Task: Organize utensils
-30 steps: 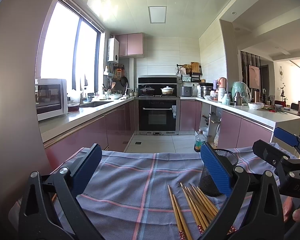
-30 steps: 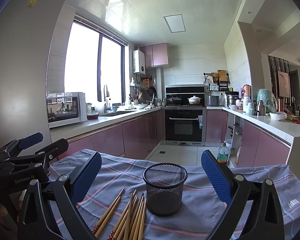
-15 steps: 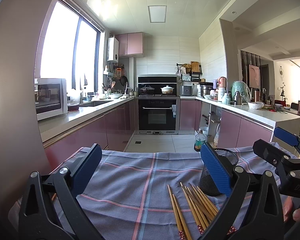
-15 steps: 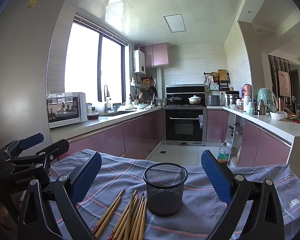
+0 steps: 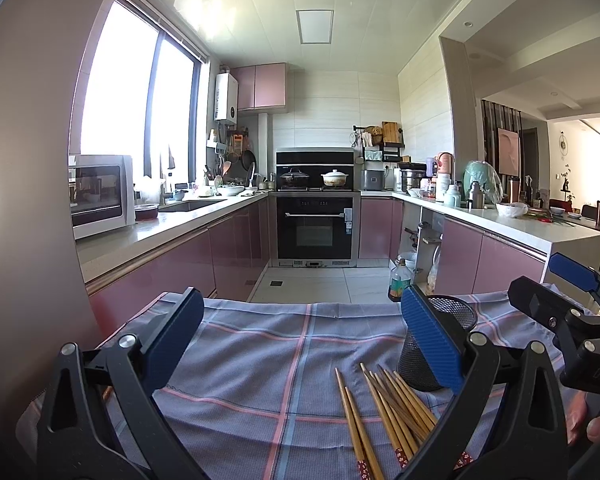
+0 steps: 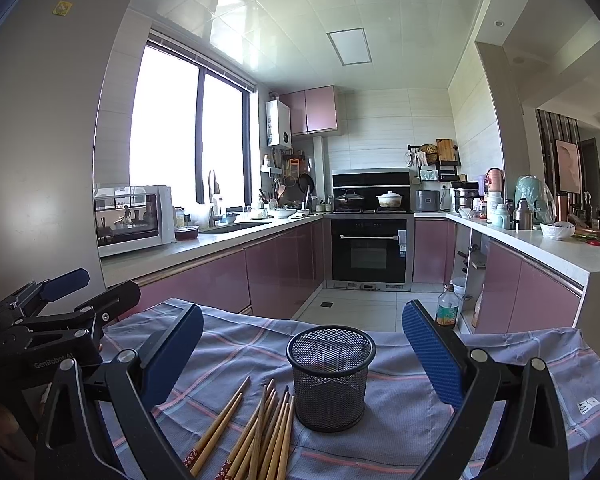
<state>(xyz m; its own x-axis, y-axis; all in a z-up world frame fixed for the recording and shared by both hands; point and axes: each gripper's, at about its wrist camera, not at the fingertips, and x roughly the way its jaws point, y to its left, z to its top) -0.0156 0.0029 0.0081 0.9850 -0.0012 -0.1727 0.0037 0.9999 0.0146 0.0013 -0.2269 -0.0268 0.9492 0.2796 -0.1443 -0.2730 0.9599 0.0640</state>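
Left wrist view is framed by the left gripper (image 5: 300, 340), whose blue-padded jaws are spread wide with nothing between them. Below it a checked cloth (image 5: 260, 360) is spread over a table. The wooden chopsticks (image 5: 388, 404) are seen lying loose in a fan at about 5 o'clock in this view, their patterned ends cut off by the lower edge. The black mesh cup (image 5: 440, 344) stands upright at 4 o'clock, just beyond the chopstick tips, and is half covered by the blue pad of one finger. At 3 o'clock the right gripper (image 5: 572, 300) is seen from the side, and fingertips of a hand (image 5: 592, 424) show below it.

From the right wrist view the right gripper (image 6: 302, 344) is likewise held wide and empty. The mesh cup (image 6: 330, 376) is framed between its fingers near the centre, in full view; whether anything lies inside it cannot be told through the mesh. The chopsticks (image 6: 260, 428) lie just beside its base at 7 o'clock, some crossing one another, so their number cannot be counted. The left gripper (image 6: 72, 292) shows at 9 o'clock.

Beyond the table edge a kitchen is seen: an oven (image 6: 370, 252) at 12 o'clock, a microwave (image 6: 132, 220) at 10 o'clock, and a bottle (image 6: 446, 308) on the floor at 2 o'clock.
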